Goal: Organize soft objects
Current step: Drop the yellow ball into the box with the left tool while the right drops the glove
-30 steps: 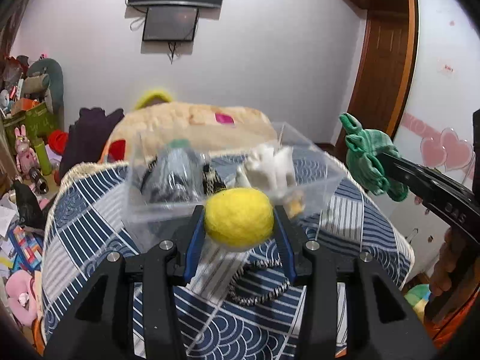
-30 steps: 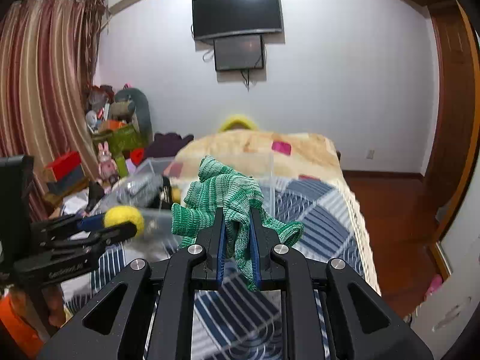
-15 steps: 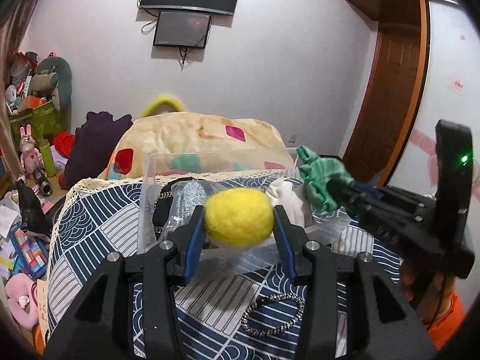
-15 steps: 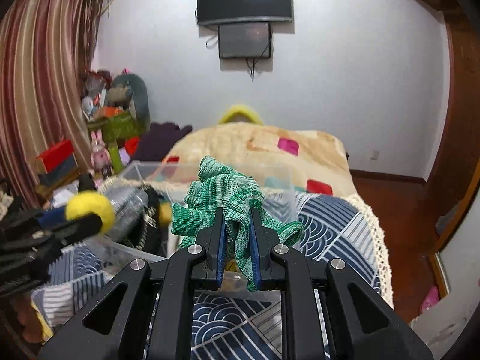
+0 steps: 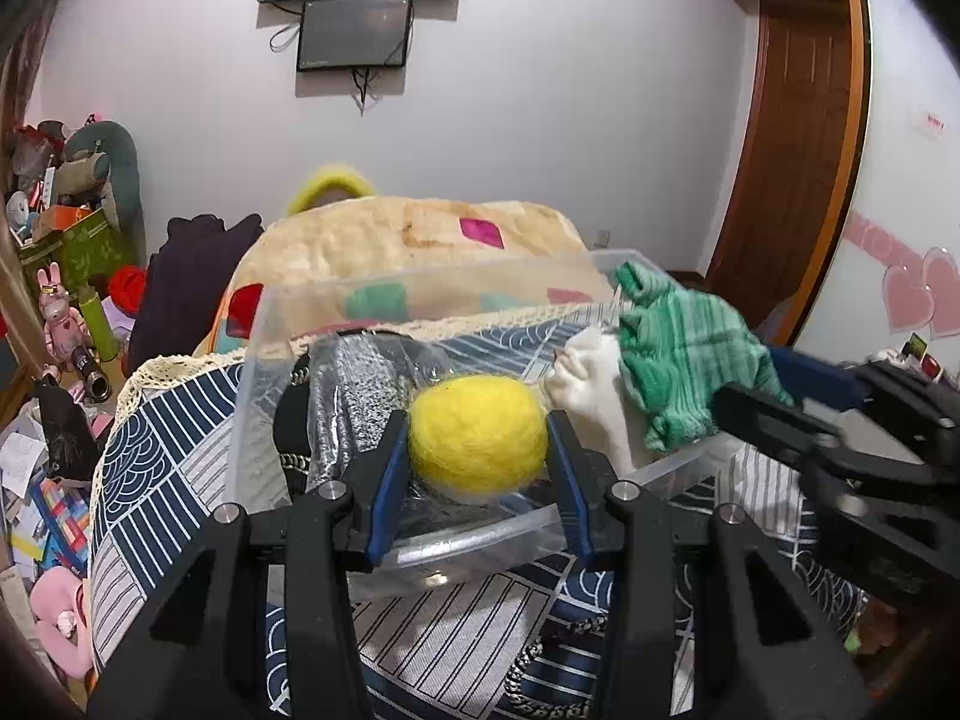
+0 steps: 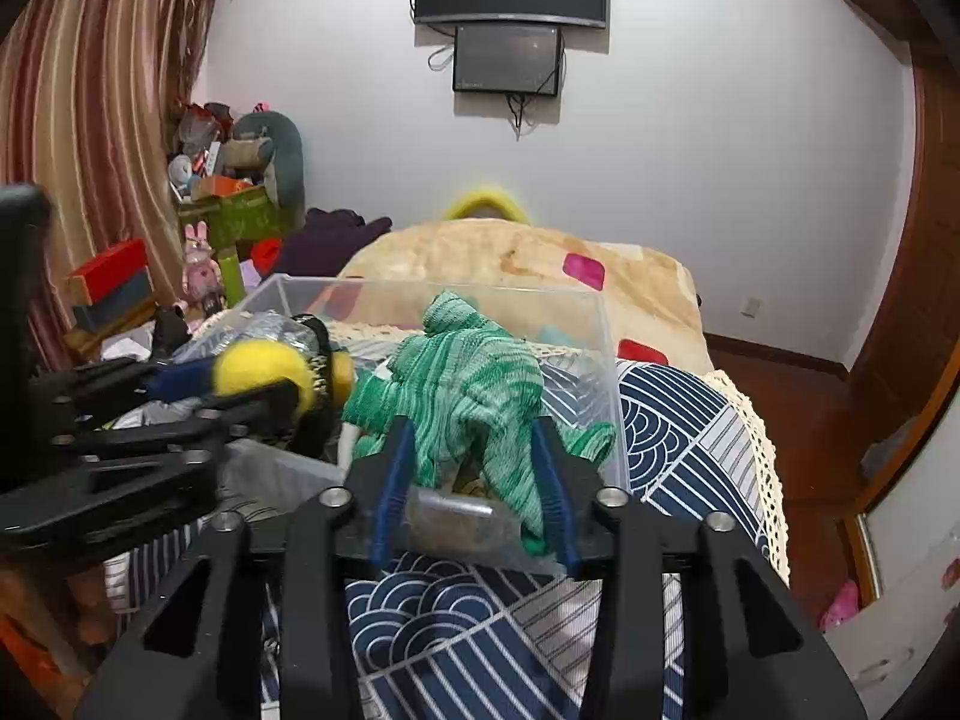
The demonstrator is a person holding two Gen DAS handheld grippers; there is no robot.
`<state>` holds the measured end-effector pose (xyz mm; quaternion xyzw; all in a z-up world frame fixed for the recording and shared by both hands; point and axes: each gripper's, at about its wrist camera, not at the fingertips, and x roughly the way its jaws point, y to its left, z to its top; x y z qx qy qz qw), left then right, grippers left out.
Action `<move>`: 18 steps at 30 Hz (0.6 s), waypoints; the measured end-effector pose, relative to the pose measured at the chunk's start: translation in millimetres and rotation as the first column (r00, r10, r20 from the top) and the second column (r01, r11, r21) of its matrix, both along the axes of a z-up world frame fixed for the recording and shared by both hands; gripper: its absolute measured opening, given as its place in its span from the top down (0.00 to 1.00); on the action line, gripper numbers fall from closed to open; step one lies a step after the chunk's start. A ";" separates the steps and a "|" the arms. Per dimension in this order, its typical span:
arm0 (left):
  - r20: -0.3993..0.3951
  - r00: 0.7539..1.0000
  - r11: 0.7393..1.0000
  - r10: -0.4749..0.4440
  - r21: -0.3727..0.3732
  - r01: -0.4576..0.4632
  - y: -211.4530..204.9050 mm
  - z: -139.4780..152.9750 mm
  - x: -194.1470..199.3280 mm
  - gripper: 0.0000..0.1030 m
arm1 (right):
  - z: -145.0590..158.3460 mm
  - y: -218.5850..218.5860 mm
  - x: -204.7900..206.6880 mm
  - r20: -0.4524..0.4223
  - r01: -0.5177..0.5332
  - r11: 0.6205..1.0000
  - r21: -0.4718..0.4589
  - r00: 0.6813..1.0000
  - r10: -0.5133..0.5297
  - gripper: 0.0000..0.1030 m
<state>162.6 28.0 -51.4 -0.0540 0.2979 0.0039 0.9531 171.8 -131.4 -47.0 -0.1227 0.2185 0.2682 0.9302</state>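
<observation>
My left gripper (image 5: 478,444) is shut on a yellow felt ball (image 5: 478,441) and holds it over the near rim of a clear plastic bin (image 5: 420,294). The ball also shows in the right wrist view (image 6: 264,373). My right gripper (image 6: 474,450) has spread its jaws; a green knitted cloth (image 6: 474,396) still hangs between them over the bin's right end (image 6: 606,372). In the left wrist view the cloth (image 5: 678,354) lies against a white soft item (image 5: 594,384) in the bin. A grey sparkly item (image 5: 360,396) lies in the bin too.
The bin stands on a blue and white patterned bedspread (image 5: 156,450). A braided black and white band (image 5: 528,666) lies in front of the bin. A beige blanket (image 6: 510,252) lies behind. Toys and boxes (image 5: 66,228) crowd the left side.
Both grippers moved forward over the bin. The right jaws, shut tight on the green cloth before, are now spread wide. The left still holds the yellow ball.
</observation>
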 end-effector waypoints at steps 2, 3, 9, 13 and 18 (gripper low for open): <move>0.002 1.000 1.000 0.002 0.004 -0.002 0.4 -1.8 -0.6 0.57 | 2.4 -3.4 -6.4 0.002 -0.013 1.000 0.013 1.000 0.013 0.57; 0.009 1.000 1.000 0.006 0.005 -0.006 0.6 -1.7 -2.9 0.57 | 3.1 -5.6 -10.5 0.002 -0.023 1.000 0.018 1.000 0.023 0.57; 0.003 1.000 1.000 0.006 -0.005 -0.006 2.5 -0.6 -11.0 0.54 | -2.5 -7.6 -28.1 -0.003 -0.069 0.997 0.018 0.998 0.069 0.57; -0.006 1.000 0.998 0.000 -0.061 0.000 10.8 2.6 -19.5 0.41 | -16.2 -4.7 -31.9 -0.051 -0.114 0.993 0.024 0.992 0.115 0.55; -0.002 1.000 0.999 0.006 -0.038 -0.007 10.6 4.3 -30.5 0.37 | -41.0 14.2 -23.6 -0.119 -0.146 0.989 -0.030 0.983 0.141 0.55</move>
